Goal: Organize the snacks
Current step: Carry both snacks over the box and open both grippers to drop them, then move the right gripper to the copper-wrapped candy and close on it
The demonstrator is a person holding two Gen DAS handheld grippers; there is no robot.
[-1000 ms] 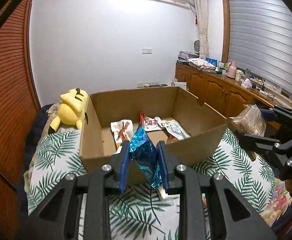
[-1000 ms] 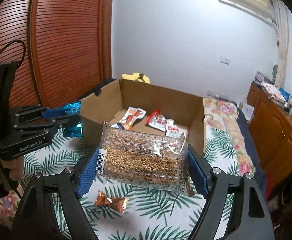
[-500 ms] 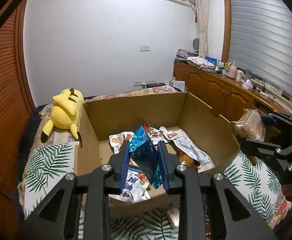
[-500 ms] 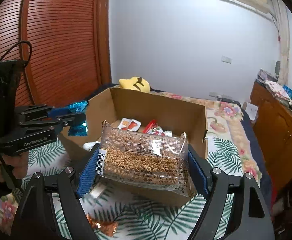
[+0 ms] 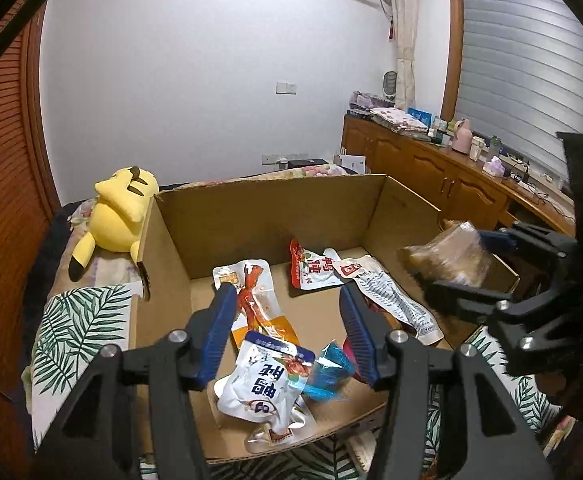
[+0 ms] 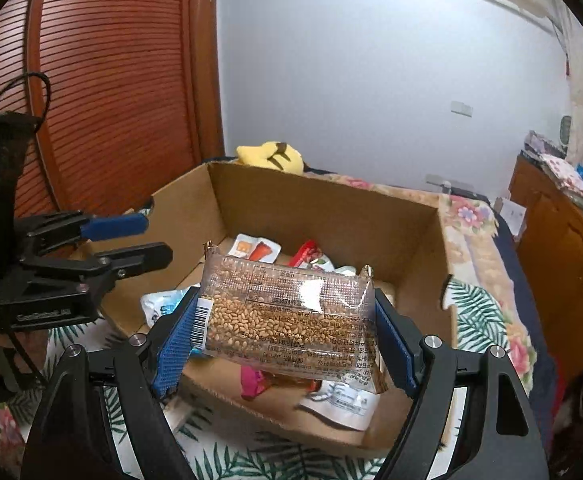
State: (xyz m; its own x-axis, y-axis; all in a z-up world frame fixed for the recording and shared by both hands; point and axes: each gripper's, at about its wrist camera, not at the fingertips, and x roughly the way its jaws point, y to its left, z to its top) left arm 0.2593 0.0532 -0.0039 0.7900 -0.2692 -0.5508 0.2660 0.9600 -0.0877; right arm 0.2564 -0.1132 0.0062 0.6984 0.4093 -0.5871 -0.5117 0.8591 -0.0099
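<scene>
Jaws of the left gripper (image 5: pixel 287 300) stand apart above the cardboard box (image 5: pixel 251 216), with the blue packet (image 5: pixel 327 372) lying loose inside beside a white pouch (image 5: pixel 263 392). Over the box's near edge, the right gripper (image 6: pixel 287 320) is clamped on a clear bag of seeds (image 6: pixel 287 320).

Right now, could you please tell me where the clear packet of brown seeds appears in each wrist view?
Left wrist view: the clear packet of brown seeds is at right, blurred, clamped in the right gripper.
Right wrist view: centre foreground, over the box.
Shared landmark: the yellow plush toy behind the brown cardboard box.
</scene>
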